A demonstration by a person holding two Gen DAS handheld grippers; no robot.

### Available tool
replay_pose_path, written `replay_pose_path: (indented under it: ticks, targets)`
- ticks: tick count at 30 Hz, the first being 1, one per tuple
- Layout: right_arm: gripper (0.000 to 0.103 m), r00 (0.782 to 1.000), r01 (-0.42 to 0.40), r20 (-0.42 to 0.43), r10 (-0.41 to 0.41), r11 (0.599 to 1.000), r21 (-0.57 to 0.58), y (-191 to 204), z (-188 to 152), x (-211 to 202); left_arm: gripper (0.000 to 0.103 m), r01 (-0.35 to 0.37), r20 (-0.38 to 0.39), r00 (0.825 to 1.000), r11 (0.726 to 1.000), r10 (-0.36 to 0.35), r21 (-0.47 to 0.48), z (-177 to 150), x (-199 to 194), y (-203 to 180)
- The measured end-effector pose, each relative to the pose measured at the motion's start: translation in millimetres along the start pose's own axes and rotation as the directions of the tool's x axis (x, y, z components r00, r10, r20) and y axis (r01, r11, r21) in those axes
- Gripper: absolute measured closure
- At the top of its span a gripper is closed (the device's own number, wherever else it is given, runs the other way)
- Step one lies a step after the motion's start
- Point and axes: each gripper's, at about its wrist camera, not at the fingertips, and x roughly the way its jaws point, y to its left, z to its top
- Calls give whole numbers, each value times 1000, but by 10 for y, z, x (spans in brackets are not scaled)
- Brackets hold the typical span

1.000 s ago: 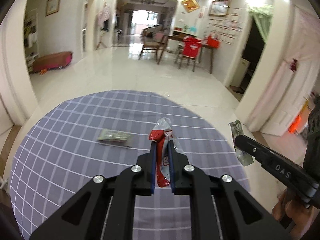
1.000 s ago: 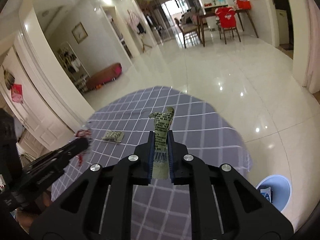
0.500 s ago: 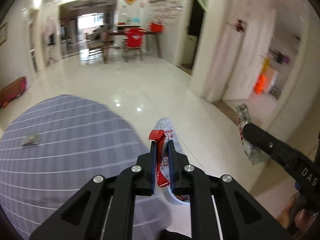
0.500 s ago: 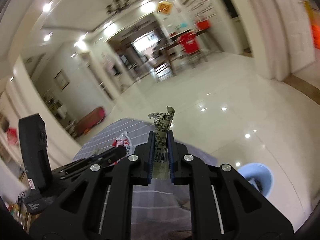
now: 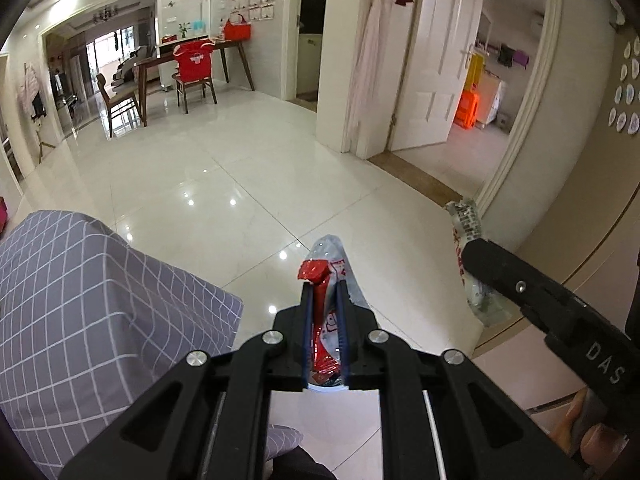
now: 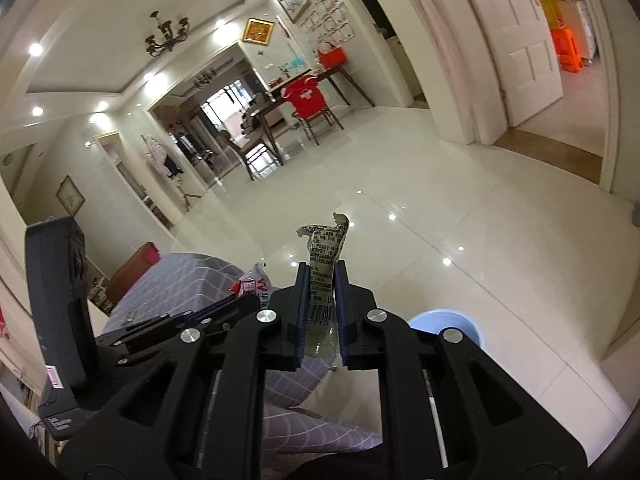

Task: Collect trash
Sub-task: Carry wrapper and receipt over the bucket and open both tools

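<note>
My left gripper [image 5: 324, 292] is shut on a red and white snack wrapper [image 5: 320, 312], held out over the white floor past the table's edge. The same wrapper [image 6: 252, 286] and the left gripper [image 6: 224, 308] show at the left in the right wrist view. My right gripper [image 6: 320, 276] is shut on a crumpled printed wrapper [image 6: 324, 256] with a barcode; the left wrist view has that wrapper [image 5: 466, 224] at the right, pinched by the right gripper [image 5: 470, 248]. A light blue bin [image 6: 444, 326] stands on the floor just below and right of the right gripper.
The round table with a grey checked cloth [image 5: 80, 304] lies to the left. Glossy white tiles [image 5: 240, 168] stretch ahead. A dining table with a red-covered chair [image 5: 192, 64] is far off. An open white door [image 5: 432, 56] and doorway are at the right. A hand [image 5: 592, 432] holds the right gripper.
Both grippers have swung right, off the table top and out over the floor, each keeping its wrapper. The loose wrapper on the table has left view, and the blue bin now sits close under the right gripper.
</note>
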Motion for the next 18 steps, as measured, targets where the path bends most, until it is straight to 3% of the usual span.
replay_pose_path:
  ticks: [15, 17, 18]
  targets:
    - [87, 999, 49, 6, -49, 998, 42, -129, 28, 383, 92, -23, -50, 998, 1000, 24, 17, -27, 371, -76]
    - [65, 996, 88, -8, -88, 994, 62, -225, -9, 509, 92, -28, -58, 998, 999, 29, 19, -9, 425, -96]
    - [39, 995, 102, -10, -102, 991, 86, -285, -33, 537, 92, -27, -63, 998, 999, 28, 20, -12, 440, -90]
